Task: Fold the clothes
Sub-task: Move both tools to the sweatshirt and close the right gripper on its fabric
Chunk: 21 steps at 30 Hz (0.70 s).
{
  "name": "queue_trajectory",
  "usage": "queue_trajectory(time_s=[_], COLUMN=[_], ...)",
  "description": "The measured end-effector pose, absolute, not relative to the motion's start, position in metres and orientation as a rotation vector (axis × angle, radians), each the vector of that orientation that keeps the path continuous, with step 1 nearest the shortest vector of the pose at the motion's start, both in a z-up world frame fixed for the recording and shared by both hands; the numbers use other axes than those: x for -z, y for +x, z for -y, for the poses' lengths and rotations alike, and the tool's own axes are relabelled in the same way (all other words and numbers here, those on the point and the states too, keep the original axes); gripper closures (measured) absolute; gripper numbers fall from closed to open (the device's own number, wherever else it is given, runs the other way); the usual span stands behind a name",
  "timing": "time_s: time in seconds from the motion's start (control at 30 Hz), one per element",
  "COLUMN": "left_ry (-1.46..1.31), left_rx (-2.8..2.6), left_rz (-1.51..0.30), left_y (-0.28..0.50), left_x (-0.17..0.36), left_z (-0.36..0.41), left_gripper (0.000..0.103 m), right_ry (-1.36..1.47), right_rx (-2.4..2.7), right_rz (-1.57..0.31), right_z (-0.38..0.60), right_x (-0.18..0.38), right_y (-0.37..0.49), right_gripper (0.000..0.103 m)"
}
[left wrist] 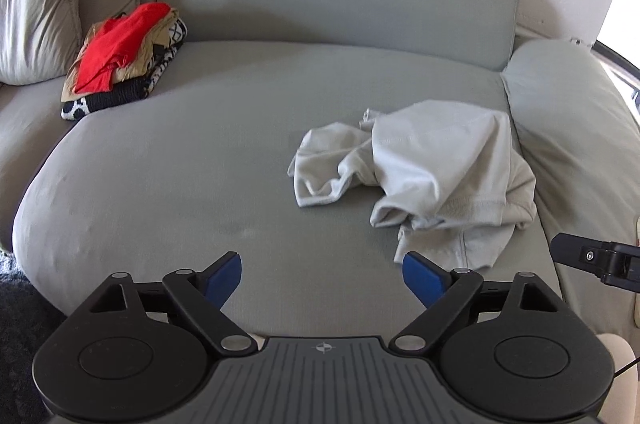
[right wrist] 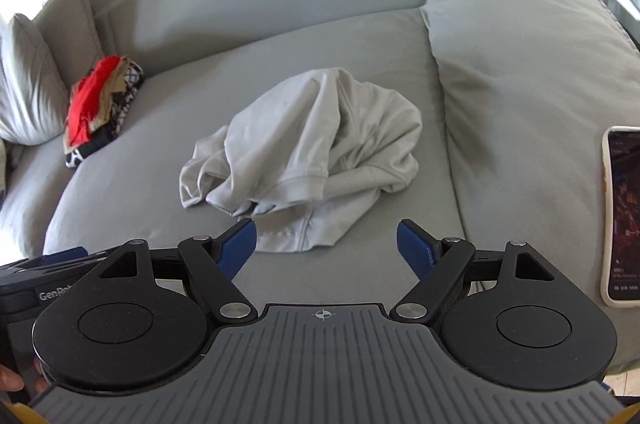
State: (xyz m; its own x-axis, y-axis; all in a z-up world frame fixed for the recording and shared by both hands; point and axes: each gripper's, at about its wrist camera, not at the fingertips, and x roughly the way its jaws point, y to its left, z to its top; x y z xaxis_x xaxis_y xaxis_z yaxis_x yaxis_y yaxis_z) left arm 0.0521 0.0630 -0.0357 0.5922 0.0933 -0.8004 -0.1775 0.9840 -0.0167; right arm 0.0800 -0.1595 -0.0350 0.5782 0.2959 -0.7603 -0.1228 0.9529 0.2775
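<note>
I see my left gripper [left wrist: 322,278] spread wide, holding nothing, above the sofa seat cushion [left wrist: 192,176]. My right gripper [right wrist: 326,244] is likewise apart and empty. A crumpled pale grey garment [right wrist: 308,152] lies just ahead of it, near the armrest [right wrist: 528,72]. Folded pile [left wrist: 124,56] at far left; phone [right wrist: 622,216] on armrest.

My left wrist camera is looking forward and down over my left gripper [left wrist: 322,274] at the sofa seat [left wrist: 200,164], from near its front edge. My right wrist camera is sitting just to its right, facing the same way over my right gripper [right wrist: 326,244]. Both are sharing the crumpled pale garment [left wrist: 432,168] [right wrist: 312,144] and the far clothes pile [left wrist: 124,56] [right wrist: 100,104].
</note>
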Motion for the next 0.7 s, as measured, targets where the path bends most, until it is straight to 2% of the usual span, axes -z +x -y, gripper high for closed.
queue_trajectory(time_s=[0.33,0.47,0.6,0.7], left_ry=[-0.146,-0.171,-0.208,-0.244], left_rx=[-0.197,-0.233,-0.195,-0.173], left_rz=[-0.903,-0.946,-0.996,-1.02], left_y=[0.079,0.091,0.102,0.104], left_x=[0.05,0.063,0.082,0.091], left_z=[-0.093,-0.107,-0.118,-0.124], left_gripper=[0.014,0.044,0.047,0.041], right_ry=[0.06,-0.094,-0.267,-0.418], right_rx=[-0.416,-0.522,-0.574,-0.573], right_rz=[-0.807,-0.763,-0.73,-0.677], right_z=[0.125,0.085,0.049,0.029], right_x=[0.044,0.052,0.066,0.076], right_y=[0.102,0.105,0.107,0.105], right_gripper=[0.028,0.028,0.03,0.03])
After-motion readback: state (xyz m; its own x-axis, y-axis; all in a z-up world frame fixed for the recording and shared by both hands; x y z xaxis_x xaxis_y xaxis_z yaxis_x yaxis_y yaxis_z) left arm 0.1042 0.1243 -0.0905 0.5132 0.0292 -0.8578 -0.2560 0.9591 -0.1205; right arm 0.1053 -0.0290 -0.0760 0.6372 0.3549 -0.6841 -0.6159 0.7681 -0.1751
